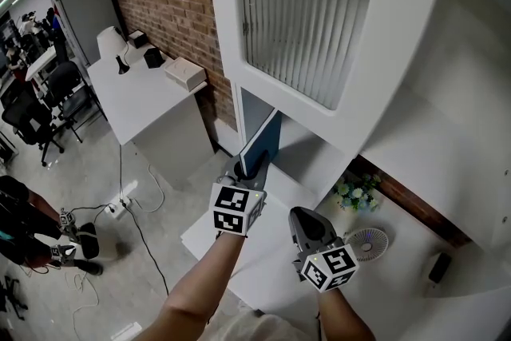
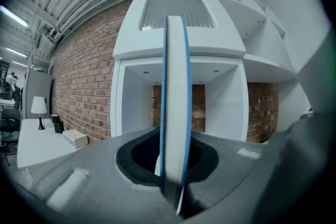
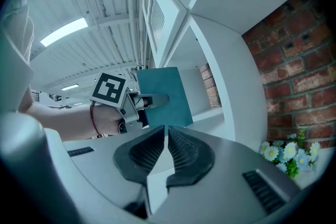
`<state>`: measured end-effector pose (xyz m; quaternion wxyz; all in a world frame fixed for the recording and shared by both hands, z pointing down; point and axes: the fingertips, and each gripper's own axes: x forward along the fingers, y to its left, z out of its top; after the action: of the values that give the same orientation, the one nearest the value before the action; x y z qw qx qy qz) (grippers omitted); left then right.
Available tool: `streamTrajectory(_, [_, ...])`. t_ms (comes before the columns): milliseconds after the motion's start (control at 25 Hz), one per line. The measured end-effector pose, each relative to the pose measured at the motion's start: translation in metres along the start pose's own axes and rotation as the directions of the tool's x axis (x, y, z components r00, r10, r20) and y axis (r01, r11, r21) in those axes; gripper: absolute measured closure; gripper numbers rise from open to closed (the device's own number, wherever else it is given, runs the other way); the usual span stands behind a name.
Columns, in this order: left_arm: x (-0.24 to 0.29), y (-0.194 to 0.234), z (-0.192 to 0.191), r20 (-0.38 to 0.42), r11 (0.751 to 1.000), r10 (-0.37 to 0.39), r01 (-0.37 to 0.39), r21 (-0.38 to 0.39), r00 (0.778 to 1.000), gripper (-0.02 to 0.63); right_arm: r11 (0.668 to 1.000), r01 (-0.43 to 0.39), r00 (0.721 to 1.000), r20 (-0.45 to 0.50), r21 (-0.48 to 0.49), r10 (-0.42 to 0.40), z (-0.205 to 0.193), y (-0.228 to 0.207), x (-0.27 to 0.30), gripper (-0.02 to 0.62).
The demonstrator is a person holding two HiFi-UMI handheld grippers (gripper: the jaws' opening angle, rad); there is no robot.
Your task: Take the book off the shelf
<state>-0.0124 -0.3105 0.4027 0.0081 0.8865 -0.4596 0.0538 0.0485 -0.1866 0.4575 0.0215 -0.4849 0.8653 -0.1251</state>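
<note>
The blue book (image 1: 262, 144) is held upright and edge-on at the mouth of the white shelf's (image 1: 319, 124) lower compartment. It is pinched between the narrowly parted fingers (image 2: 100, 176) of the left gripper (image 1: 246, 165). Close beside it, the right gripper's (image 1: 299, 213) fingers (image 3: 142, 153) are seen closed together on nothing, apart from the book.

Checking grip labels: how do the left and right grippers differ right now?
The left gripper is clamped on the blue book; the right gripper has its jaws together on nothing. The left gripper is forward at the white shelf unit; the right gripper sits further back. Both point toward the shelf unit.
</note>
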Motion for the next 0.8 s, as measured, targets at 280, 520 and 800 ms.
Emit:
streamTrajectory(280, [-0.014, -0.004, -0.003, 0.002, 1.0, -0.004, 0.004, -0.015, 1.0, 0.557, 1.0, -0.005, 1.0, 0.004, -0.002, 0.005, 0.0, 0.005, -0.002, 0.577])
streamTrajectory(520, [-0.026, -0.008, -0.004, 0.004, 0.999, -0.007, 0.007, -0.034, 1.0, 0.557, 1.0, -0.011, 1.0, 0.006, -0.003, 0.011, 0.001, 0.011, -0.004, 0.577])
streamTrajectory(800, [-0.043, -0.014, -0.007, 0.013, 0.995, -0.006, 0.007, -0.102, 1.0, 0.557, 1.0, -0.016, 1.0, 0.009, -0.009, 0.017, 0.002, 0.017, -0.007, 0.577])
